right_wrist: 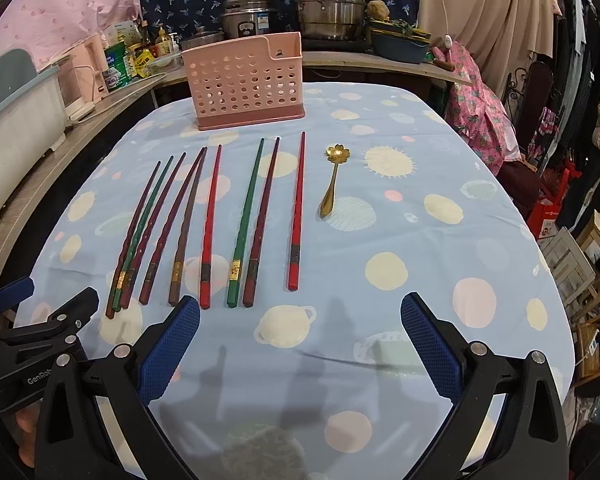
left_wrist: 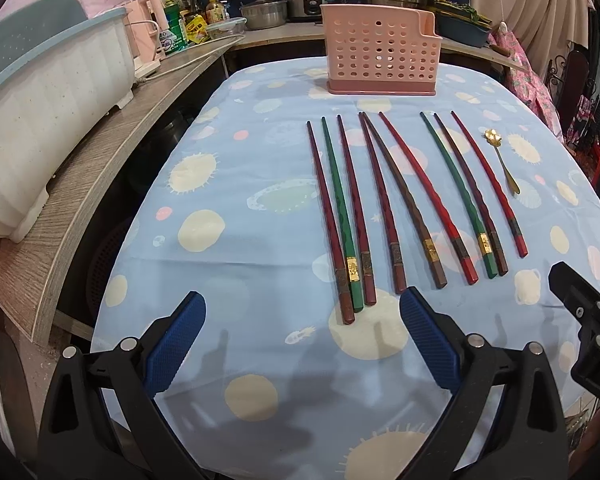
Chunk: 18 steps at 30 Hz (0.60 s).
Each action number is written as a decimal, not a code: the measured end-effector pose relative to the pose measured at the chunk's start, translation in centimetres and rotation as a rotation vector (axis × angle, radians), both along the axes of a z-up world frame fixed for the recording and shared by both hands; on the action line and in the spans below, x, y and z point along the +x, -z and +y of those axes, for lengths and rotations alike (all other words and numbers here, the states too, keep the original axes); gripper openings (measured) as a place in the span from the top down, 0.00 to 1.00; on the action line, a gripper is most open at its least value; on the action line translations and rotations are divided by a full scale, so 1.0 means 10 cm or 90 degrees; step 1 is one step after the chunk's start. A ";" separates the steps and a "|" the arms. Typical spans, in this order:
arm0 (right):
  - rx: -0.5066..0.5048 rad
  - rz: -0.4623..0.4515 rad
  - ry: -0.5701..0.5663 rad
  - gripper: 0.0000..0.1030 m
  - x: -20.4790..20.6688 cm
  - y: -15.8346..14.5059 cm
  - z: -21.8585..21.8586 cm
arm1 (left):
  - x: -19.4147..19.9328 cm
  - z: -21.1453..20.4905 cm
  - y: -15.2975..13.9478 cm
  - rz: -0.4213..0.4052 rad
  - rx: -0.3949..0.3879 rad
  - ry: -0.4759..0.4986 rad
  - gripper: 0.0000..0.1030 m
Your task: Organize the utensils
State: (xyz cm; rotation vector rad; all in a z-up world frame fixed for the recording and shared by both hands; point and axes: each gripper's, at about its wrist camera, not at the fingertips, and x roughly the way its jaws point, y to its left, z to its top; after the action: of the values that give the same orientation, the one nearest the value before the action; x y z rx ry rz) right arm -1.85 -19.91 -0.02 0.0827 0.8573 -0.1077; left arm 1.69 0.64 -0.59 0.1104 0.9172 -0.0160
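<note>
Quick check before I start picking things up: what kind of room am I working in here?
Most likely a home kitchen or dining corner. Steel pots and a rice cooker stand on the counter behind the table, sauce bottles crowd the side shelf, and a pink utensil holder sits on the patterned tablecloth.

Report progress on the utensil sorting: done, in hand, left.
Done: nothing visible yet; no utensil shows above the rim of the pink holder. In hand: nothing; the left tool and right tool are both open above the tablecloth. Left: all nine chopsticks and the gold spoon lie on the cloth.
</note>
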 end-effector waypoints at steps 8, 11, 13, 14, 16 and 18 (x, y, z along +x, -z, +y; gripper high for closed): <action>0.000 0.005 -0.006 0.06 0.12 -0.01 -0.01 | 0.09 -0.01 0.00 0.003 -0.003 0.000 0.10; 0.001 0.005 -0.008 0.06 0.15 -0.01 -0.02 | 0.12 -0.02 -0.01 0.003 -0.005 0.002 0.10; 0.002 0.005 -0.010 0.06 0.18 -0.02 -0.01 | 0.15 -0.02 -0.02 0.003 -0.007 0.002 0.11; 0.002 0.005 -0.011 0.06 0.20 -0.03 -0.01 | 0.16 -0.02 -0.03 0.004 -0.008 0.002 0.11; 0.000 0.005 -0.011 0.06 0.21 -0.03 -0.01 | 0.17 -0.03 -0.03 0.004 -0.009 0.003 0.11; 0.002 0.006 -0.011 0.06 0.22 -0.03 -0.01 | 0.17 -0.03 -0.02 0.006 -0.011 0.005 0.11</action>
State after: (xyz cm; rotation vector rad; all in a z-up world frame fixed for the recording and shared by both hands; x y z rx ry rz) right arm 0.36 -20.06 0.25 0.0788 0.8668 -0.0909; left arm 3.44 0.33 -0.35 0.0978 0.9257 -0.0315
